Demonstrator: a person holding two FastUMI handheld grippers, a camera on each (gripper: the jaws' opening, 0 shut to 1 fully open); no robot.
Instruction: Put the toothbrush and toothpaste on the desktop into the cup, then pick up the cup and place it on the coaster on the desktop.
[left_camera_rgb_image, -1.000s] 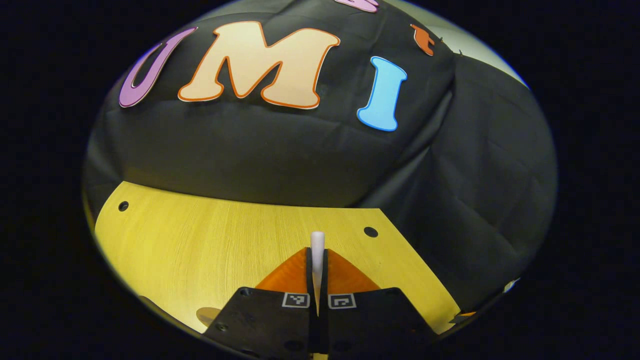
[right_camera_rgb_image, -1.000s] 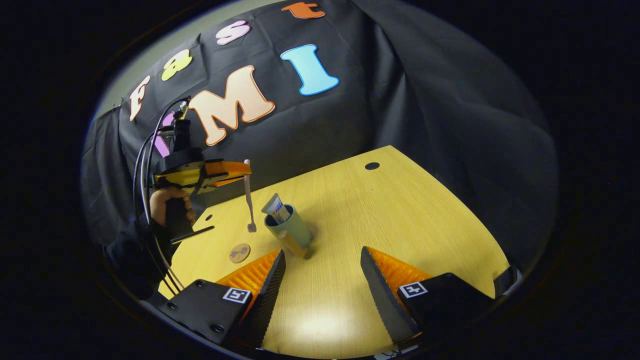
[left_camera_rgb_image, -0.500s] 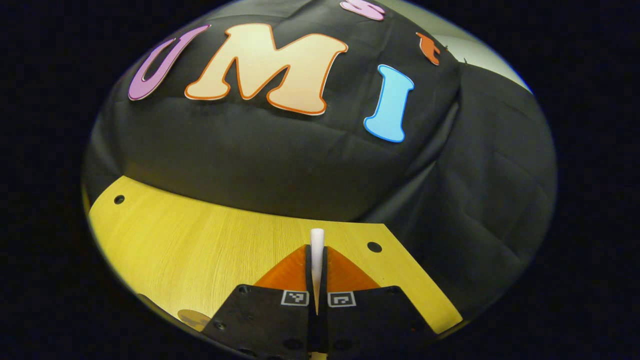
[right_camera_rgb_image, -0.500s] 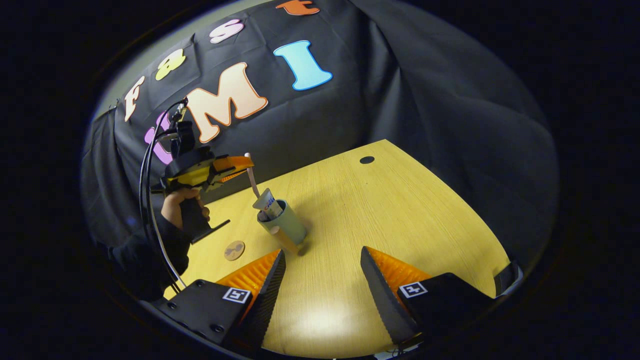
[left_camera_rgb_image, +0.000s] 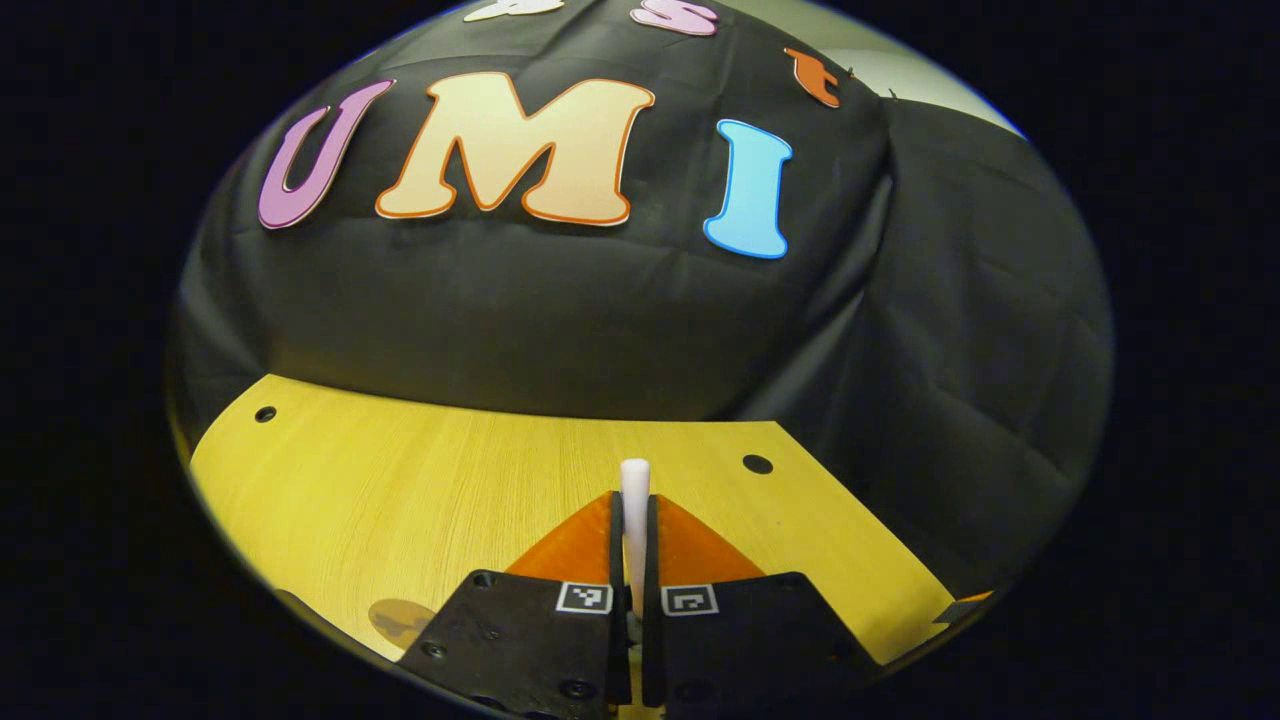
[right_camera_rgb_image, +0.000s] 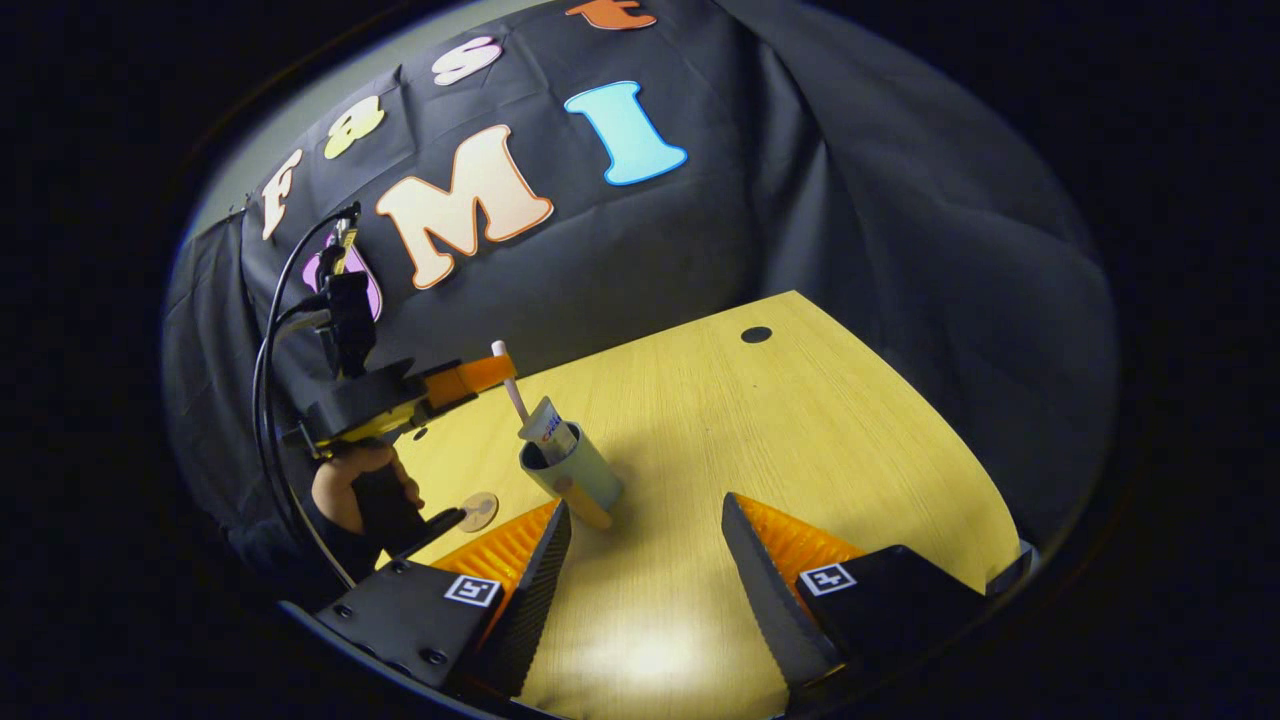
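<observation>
Two items in cup: toothpaste, toothbrush | left tool grips toothbrush | right tool spread

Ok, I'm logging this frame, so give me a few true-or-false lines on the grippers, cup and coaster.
1. The left gripper is shut on the toothbrush. True.
2. The toothpaste lies on the desk. False: it stands in the cup.
3. The right gripper is open, holding nothing. True.
4. The cup stands on the coaster. False: the coaster lies bare beside it.
</observation>
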